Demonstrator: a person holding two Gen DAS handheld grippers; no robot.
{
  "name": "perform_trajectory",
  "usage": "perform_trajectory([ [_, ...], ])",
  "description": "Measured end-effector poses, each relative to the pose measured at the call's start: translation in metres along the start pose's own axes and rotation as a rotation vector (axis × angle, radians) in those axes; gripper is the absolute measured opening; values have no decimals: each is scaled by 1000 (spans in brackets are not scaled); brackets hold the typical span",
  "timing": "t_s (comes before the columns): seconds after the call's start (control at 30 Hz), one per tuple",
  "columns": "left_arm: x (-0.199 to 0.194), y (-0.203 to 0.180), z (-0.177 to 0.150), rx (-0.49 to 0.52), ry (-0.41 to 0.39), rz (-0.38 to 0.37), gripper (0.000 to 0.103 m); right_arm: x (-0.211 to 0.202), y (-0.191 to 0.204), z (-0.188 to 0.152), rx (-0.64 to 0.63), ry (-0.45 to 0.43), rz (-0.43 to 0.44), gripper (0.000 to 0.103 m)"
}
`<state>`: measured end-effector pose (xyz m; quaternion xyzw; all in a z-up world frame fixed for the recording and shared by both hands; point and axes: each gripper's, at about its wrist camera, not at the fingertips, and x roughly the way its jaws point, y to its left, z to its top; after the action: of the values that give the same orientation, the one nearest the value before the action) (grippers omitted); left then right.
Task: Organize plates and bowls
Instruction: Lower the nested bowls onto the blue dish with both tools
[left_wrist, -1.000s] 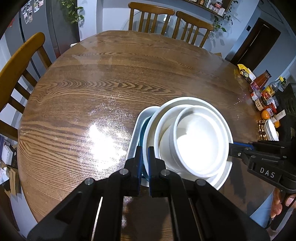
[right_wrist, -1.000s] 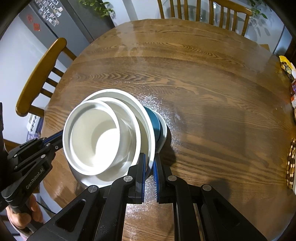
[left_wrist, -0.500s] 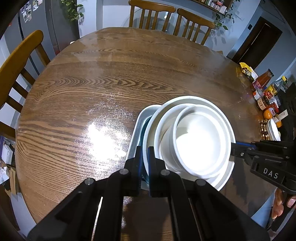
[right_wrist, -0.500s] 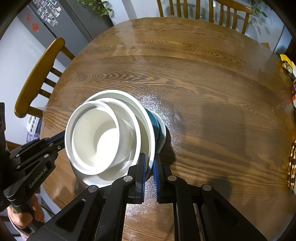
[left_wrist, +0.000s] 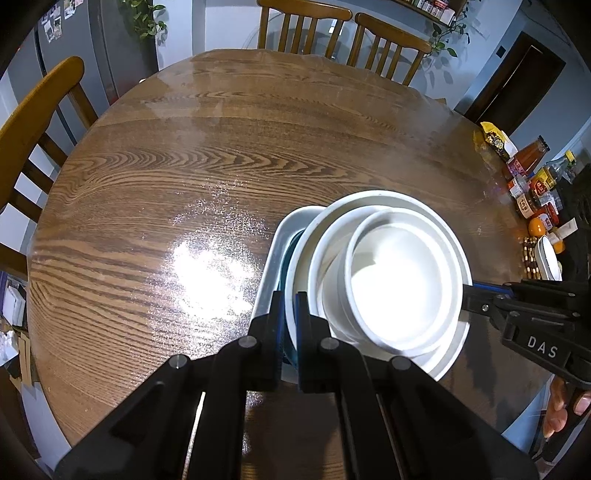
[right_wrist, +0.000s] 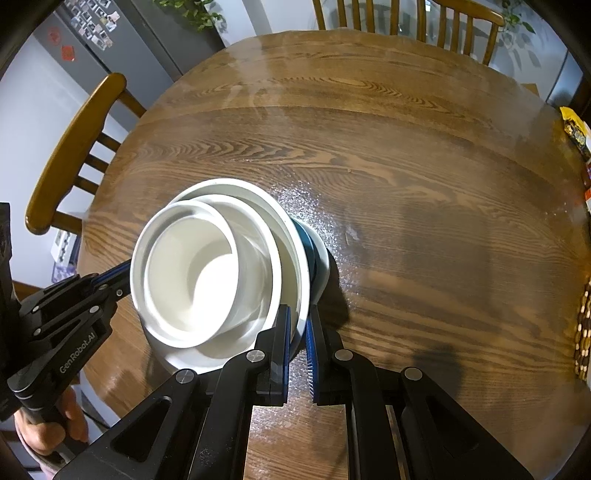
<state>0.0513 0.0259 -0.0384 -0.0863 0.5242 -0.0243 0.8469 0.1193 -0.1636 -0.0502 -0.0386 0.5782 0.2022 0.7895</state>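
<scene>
From my left claw (left_wrist: 290, 306), the near chair (left_wrist: 37, 122) sits far off to the left, past the edge of the round wooden table (left_wrist: 221, 147). Straight ahead of the tips and a touch left, a bright glare lies on the wood. The left claw is pinched narrow on the left-hand rim of the stack: its fingers (left_wrist: 275, 314) bracket the edges of the pale rectangular tray (left_wrist: 277, 251) and the teal plate (left_wrist: 286, 258) at the bottom. Just right of the tips, the big white plate (left_wrist: 454, 343) carries a wide white bowl (left_wrist: 325, 258) with a smaller white bowl (left_wrist: 399, 288) nested inside, tilted toward me. Further right my right claw (left_wrist: 467, 295) reaches in at the opposite rim, a hand (left_wrist: 561, 410) below it, with bottles and jars (left_wrist: 532, 184) beyond on the table's far right edge.

Through the right claw (right_wrist: 297, 332), the left claw (right_wrist: 125, 275) comes in from the far left against the stack. The right one is nearly closed, gripping the big white plate (right_wrist: 291, 258) by its rim just ahead of the tips. The teal plate (right_wrist: 314, 254) peeks out right of that, then bare wood.
</scene>
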Motion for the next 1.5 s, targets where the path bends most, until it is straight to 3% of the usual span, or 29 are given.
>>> perform_trajectory([
  [0.8, 5, 1, 9, 7, 14, 8, 0, 5, -1, 2, 20, 23, 7, 12],
  [1.5, 2, -3, 5, 16, -18, 41, 2, 9, 2, 1, 17, 22, -7, 12],
])
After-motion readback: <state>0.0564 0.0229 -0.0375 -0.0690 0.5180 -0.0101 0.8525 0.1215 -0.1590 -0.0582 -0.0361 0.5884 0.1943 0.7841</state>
